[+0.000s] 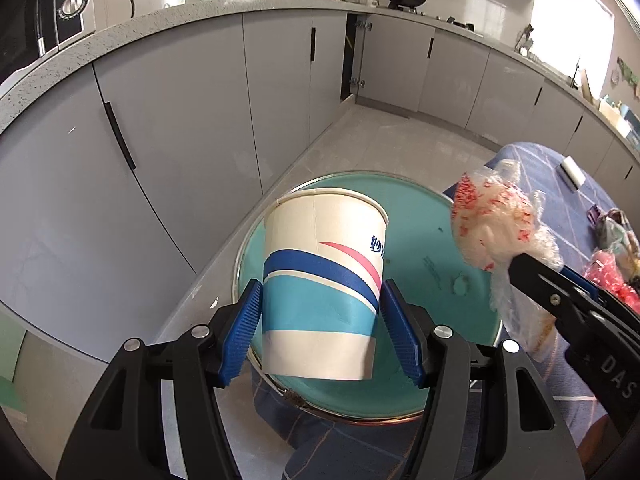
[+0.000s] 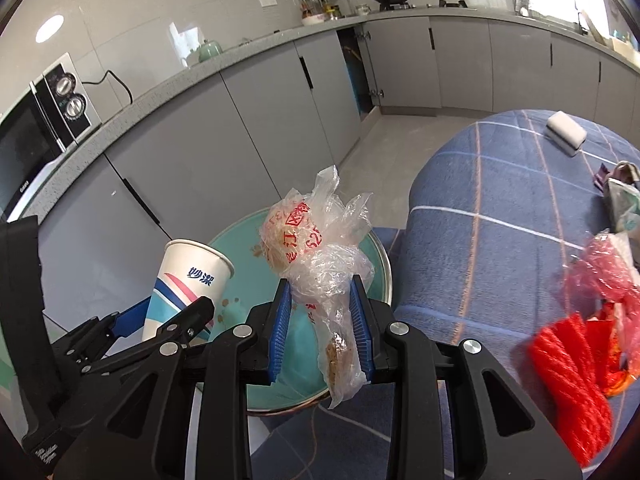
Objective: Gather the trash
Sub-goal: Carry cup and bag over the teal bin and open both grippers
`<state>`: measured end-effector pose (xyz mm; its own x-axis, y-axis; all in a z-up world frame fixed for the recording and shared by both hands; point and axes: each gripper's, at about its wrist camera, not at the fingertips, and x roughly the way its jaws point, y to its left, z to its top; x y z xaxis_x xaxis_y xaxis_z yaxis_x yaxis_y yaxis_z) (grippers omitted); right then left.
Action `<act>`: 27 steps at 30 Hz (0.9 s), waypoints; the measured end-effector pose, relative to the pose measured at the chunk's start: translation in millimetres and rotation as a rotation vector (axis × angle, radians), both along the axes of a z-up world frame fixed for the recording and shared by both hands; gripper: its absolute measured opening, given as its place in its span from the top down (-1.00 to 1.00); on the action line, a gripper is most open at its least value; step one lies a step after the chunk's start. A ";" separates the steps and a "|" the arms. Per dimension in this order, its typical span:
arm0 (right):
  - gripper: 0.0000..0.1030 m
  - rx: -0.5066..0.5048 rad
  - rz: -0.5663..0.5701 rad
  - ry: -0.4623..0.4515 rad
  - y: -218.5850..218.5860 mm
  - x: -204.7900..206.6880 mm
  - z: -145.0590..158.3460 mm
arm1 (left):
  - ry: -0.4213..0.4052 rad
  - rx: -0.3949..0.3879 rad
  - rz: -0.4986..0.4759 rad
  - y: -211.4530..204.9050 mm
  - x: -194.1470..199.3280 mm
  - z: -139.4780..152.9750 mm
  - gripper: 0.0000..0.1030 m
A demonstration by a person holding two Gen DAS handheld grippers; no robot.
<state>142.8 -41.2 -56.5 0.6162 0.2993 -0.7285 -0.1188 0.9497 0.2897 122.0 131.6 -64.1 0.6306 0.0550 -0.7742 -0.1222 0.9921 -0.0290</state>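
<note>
The left tongs [image 1: 320, 316] clamp a paper cup [image 1: 322, 276] low on its wall, rim up, so nothing spills; the right tongs [image 2: 320, 320] pinch a crumpled plastic bag [image 2: 316, 248] at three o'clock of it; both hang above the teal tray [image 1: 440, 264], likely gathered for binning.

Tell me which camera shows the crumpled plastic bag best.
The right wrist view: the plastic bag fills the centre, clamped between the right hand-held gripper pads, red print readable. The left wrist view shows it only at the right edge, partly hidden by that gripper.
</note>
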 end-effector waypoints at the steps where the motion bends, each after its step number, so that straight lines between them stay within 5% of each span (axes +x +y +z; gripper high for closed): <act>1: 0.39 0.006 0.002 0.009 0.6 2.5 -3.7 | 0.008 0.006 -0.001 -1.1 1.6 -2.6 -0.17; 6: 0.25 0.030 0.008 0.022 1.8 9.8 -15.0 | 0.032 0.030 0.004 -2.1 5.5 -9.0 -0.24; 8: -0.20 0.050 0.015 0.020 0.2 11.0 -16.2 | 0.035 0.045 0.013 -0.6 6.3 -9.3 -0.39; 9: -0.22 0.058 0.004 0.015 -2.3 9.5 -15.6 | 0.032 0.057 0.020 -0.4 5.8 -8.3 -0.46; 20: -0.23 -0.023 -0.083 -0.096 -31.5 -18.5 18.7 | -0.033 0.142 0.046 -10.0 -3.4 13.2 -0.73; 27: -0.23 -0.103 -0.176 -0.097 -68.0 -32.2 31.7 | -0.082 0.084 -0.032 -38.8 -11.7 31.2 -0.89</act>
<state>110.6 -109.2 -24.8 0.7208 0.1083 -0.6846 0.0288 0.9822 0.1857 110.3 92.8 -32.9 0.6939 0.0966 -0.7136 -0.0909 0.9948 0.0462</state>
